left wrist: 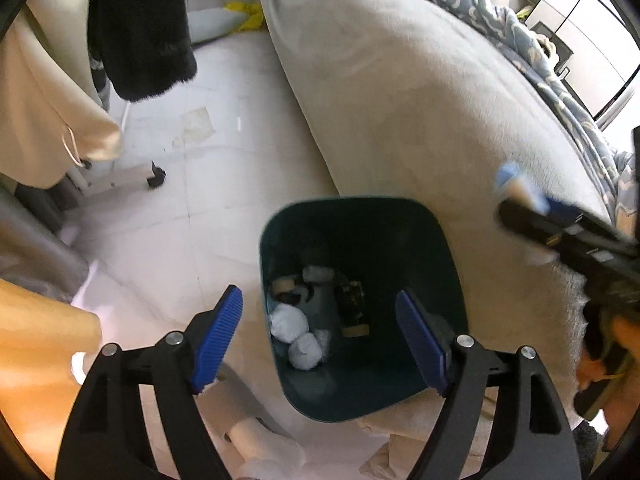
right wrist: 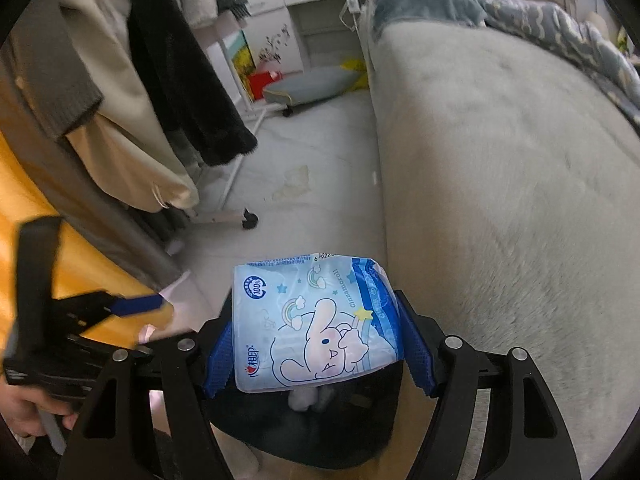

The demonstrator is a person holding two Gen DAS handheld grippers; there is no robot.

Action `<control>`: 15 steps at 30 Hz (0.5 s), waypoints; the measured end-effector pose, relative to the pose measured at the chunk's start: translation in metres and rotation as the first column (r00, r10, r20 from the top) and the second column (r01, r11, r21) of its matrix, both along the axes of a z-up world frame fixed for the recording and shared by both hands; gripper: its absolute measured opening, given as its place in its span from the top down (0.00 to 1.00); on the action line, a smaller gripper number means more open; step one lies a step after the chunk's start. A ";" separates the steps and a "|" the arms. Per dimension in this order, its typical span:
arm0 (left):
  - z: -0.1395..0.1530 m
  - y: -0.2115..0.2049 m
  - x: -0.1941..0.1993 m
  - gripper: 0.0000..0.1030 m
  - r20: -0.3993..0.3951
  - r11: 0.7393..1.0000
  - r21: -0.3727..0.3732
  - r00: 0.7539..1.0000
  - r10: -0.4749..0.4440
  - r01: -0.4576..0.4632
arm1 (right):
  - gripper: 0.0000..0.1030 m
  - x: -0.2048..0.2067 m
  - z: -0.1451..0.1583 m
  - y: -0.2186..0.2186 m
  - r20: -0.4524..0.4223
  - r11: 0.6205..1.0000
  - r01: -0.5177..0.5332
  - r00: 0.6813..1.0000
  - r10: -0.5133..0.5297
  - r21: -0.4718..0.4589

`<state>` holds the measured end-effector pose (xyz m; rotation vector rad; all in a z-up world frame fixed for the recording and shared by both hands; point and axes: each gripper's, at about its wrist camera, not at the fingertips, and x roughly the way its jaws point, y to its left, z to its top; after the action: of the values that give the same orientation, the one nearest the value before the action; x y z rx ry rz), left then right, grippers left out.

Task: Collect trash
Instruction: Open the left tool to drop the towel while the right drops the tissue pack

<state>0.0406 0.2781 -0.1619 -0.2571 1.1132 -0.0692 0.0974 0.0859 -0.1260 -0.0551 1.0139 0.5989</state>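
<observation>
Left tool [left wrist: 320,340]: released, nothing between its blue pads, lower centre of the left wrist view, above the teal bin [left wrist: 440,248]. Bin: on the floor against the bed [left wrist: 400,100], holding crumpled white tissues [left wrist: 289,323]. Right tool [right wrist: 318,354]: clenched on a blue tissue pack [right wrist: 316,320], lower centre of the right wrist view.

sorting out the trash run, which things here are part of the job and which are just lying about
Part of the job:
- tissue pack, gripped in the right gripper
- dark green bin
- crumpled paper balls already in it
- left gripper, open above the bin

Just lying about:
- beige blanket
- black garment
- grey cushion
</observation>
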 end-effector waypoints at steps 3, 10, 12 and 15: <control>0.010 0.004 0.000 0.28 0.031 1.000 0.021 1.000 0.001 -0.002 | 0.30 0.002 -0.015 0.005 -0.035 1.000 0.007 0.999 -0.007 -0.016; 0.037 0.013 -0.003 0.39 0.120 1.000 0.000 0.993 0.023 -0.023 | 0.29 -0.004 -0.045 0.018 -0.113 0.999 -0.043 0.993 0.041 -0.017; 0.046 0.015 -0.004 0.42 0.143 1.000 -0.004 0.989 0.031 -0.031 | 0.28 -0.007 -0.049 0.021 -0.122 0.998 -0.052 0.991 0.049 -0.022; 0.062 0.014 -0.007 0.43 0.194 0.999 0.008 0.980 0.037 -0.039 | 0.17 -0.012 -0.054 0.027 -0.129 0.995 -0.086 0.988 0.079 -0.049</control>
<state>0.0338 0.2920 -0.1000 -0.2557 0.9142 -0.0529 0.0854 0.1128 -0.1796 -0.1086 1.1561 0.6565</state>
